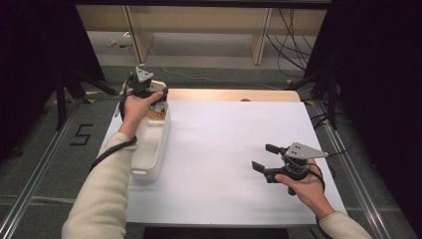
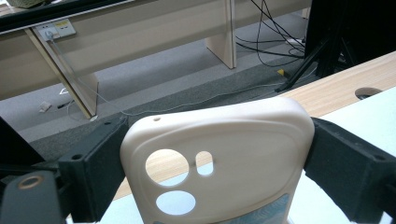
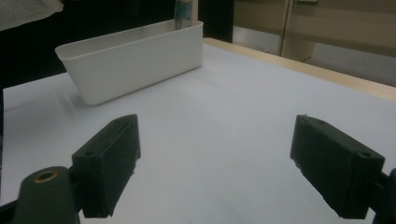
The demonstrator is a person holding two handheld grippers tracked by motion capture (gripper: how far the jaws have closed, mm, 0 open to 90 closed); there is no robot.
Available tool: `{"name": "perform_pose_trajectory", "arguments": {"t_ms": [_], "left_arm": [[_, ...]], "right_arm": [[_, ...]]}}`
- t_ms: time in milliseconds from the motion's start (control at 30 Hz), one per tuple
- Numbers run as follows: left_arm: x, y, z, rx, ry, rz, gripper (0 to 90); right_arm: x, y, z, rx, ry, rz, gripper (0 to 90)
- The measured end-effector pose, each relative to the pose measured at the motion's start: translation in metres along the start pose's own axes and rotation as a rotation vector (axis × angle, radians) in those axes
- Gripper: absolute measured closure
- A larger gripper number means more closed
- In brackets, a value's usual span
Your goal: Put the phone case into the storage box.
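Beige phone case clamped by left hand-held gripper | white bin below | right hand-held gripper released

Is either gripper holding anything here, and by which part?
The left gripper holds a cream phone case, its jaws clamping the case's two long side edges near the camera-cutout end. The right gripper is open over the table, holding nothing.

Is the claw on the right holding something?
No, the right claw is wide open with just white table between its jaws.
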State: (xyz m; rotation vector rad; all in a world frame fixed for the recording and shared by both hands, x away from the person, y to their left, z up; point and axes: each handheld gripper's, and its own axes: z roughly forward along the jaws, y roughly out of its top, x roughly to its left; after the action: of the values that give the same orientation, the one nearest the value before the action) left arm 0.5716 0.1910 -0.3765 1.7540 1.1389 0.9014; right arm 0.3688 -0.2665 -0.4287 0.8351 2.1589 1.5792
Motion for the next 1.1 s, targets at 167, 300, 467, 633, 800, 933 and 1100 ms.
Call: {"name": "perform_pose_trajectory", "arguments": {"t_ms": [167, 300, 467, 633, 800, 933, 1100], "left_arm": [[-0.0004, -0.0016, 0.0010, 0.002, 0.000, -0.003, 10.4], [-0.0002, -0.0027, 0.0013, 0.004, -0.001, -0.005, 10.4], [-0.0006, -0.0029, 0.0024, 0.008, -0.002, -0.003, 10.4], [-0.0008, -0.0054, 0.0048, 0.016, 0.000, -0.007, 10.3], [-0.0009, -0.0085, 0.0072, 0.023, 0.000, -0.009, 10.2], [-0.0008, -0.0093, 0.0076, 0.023, -0.001, -0.010, 10.2], [-0.0008, -0.0097, 0.0080, 0.026, -0.002, -0.010, 10.2]], "right_arm": [[0.0001, 0.0001, 0.0001, 0.000, -0.001, 0.000, 16.7], [0.0002, -0.0002, 0.0005, 0.003, -0.001, 0.001, 16.7], [0.0000, -0.0002, 0.0002, 0.006, -0.002, 0.001, 16.7], [0.0003, -0.0003, 0.0004, 0.002, -0.001, 0.002, 16.7], [-0.0004, -0.0003, -0.0002, 0.004, -0.002, 0.001, 16.7], [-0.0001, -0.0002, 0.0000, 0.004, -0.001, 0.000, 16.7], [-0.0002, -0.0003, 0.0000, 0.005, -0.002, 0.001, 16.7]]}}
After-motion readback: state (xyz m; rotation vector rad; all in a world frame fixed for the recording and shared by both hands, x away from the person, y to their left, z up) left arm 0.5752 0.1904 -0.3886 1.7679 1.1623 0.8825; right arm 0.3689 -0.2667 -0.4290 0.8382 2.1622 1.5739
